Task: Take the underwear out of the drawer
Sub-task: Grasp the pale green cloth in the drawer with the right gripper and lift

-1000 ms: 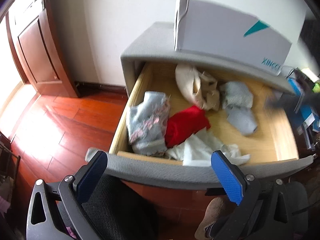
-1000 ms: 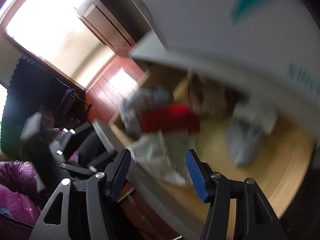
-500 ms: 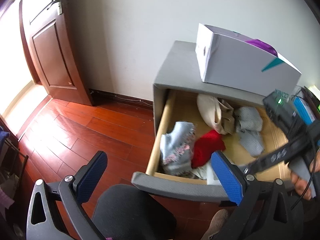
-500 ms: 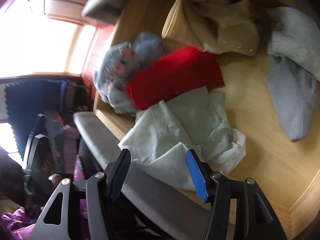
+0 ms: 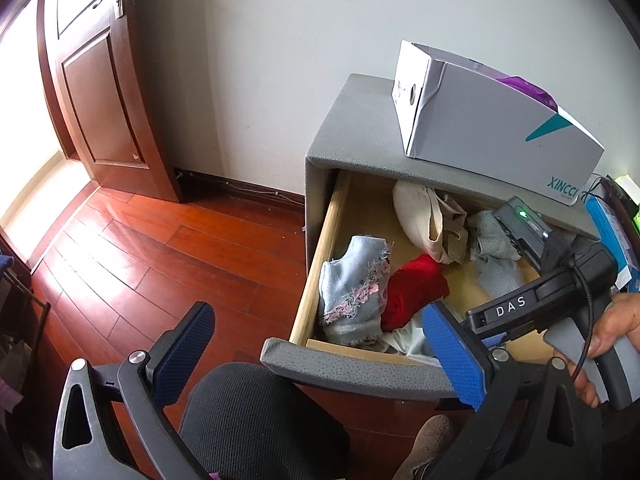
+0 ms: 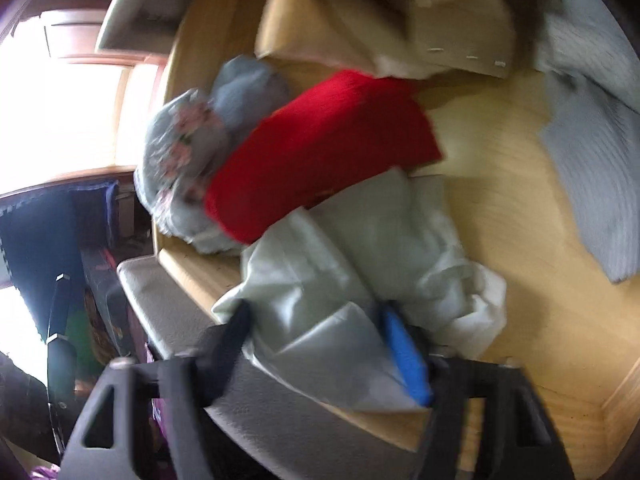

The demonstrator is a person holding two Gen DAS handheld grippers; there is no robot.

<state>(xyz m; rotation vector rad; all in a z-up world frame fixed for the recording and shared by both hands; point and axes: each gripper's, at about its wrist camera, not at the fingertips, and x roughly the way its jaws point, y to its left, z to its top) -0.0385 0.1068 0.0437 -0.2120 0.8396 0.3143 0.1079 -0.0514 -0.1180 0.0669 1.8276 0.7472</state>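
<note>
The wooden drawer (image 5: 320, 276) of a grey nightstand stands pulled out and holds several garments: a pale blue lace piece (image 5: 352, 288), a red one (image 5: 416, 292), a beige one (image 5: 428, 220), a grey one (image 5: 496, 256) and a pale green-white one (image 6: 360, 264). My right gripper (image 6: 316, 328) is open, down inside the drawer, its fingers straddling a fold of the pale green-white garment at the front edge. My left gripper (image 5: 316, 348) is open and empty, held back above a black chair, left of the drawer front.
A white shoebox (image 5: 492, 120) sits on the nightstand top (image 5: 356, 128). A black office chair seat (image 5: 256, 420) is below my left gripper. Red wood floor (image 5: 160, 256) and a brown door (image 5: 100, 92) lie to the left. Blue items (image 5: 608, 228) stand at the right.
My left gripper has pulled back and to the left, so the drawer looks smaller. My right gripper has dropped into the drawer and its fingers now sit around the pale green-white garment.
</note>
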